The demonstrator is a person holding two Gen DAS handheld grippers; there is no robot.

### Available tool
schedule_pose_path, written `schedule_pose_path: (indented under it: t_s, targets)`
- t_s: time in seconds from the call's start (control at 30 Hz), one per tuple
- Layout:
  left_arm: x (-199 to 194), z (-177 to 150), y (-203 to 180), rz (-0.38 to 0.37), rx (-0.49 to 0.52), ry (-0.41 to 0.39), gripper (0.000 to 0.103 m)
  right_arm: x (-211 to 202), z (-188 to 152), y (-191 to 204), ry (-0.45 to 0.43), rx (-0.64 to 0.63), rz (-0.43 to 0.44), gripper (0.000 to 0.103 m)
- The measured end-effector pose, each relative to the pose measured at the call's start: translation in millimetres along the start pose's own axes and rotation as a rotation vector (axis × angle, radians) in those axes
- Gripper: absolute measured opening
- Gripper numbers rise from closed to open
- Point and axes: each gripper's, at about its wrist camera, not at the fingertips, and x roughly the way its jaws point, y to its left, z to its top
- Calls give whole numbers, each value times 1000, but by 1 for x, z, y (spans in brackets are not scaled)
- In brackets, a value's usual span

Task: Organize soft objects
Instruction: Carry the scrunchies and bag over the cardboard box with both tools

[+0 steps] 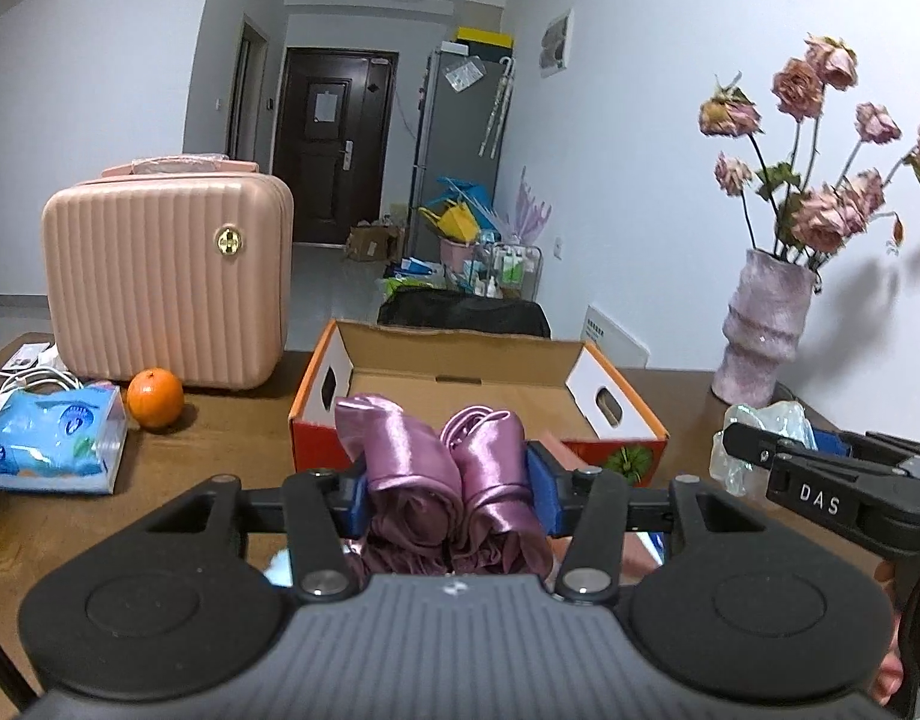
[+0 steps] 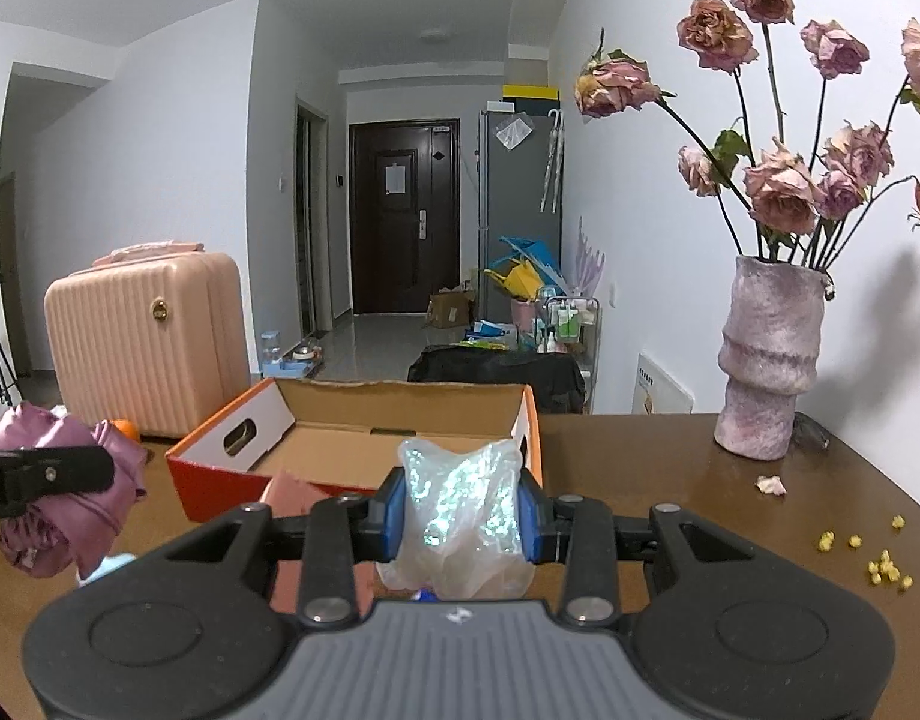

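Note:
A bunched purple satin cloth (image 1: 423, 462) sits between the blue pads of my left gripper (image 1: 447, 471), which is shut on it just before the near wall of an open orange cardboard box (image 1: 460, 387). My right gripper (image 2: 463, 510) is shut on a crumpled clear iridescent plastic bag (image 2: 453, 480), close to the same box (image 2: 351, 444) at its near right corner. From the left wrist view the right gripper (image 1: 760, 450) shows at the right with the bag (image 1: 754, 420). The right wrist view has the left gripper (image 2: 51, 471) and the cloth (image 2: 75, 516) at its left edge.
On the brown table (image 1: 231, 438) stand a pink ribbed case (image 1: 165, 282), an orange (image 1: 155, 397) and a blue tissue pack (image 1: 54, 441) at the left. A vase of dried roses (image 2: 772, 360) stands at the right, with yellow crumbs (image 2: 880, 564) near it.

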Motion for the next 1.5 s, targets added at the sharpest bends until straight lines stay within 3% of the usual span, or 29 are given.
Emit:
schedule_pose_path:
  t_s: [0.73, 1.1, 1.3, 1.5]
  targets:
    - [74, 41, -9, 22, -34, -56, 48, 89, 44, -3, 15, 31, 4, 35]
    - [120, 60, -1, 43, -54, -50, 47, 143, 55, -5, 87, 45, 13, 35]
    - [149, 69, 4, 64, -56, -28, 27, 166, 60, -7, 110, 39, 19, 35]
    - [178, 71, 8, 77, -60, 6, 19, 191, 59, -10, 151, 47, 26, 35]
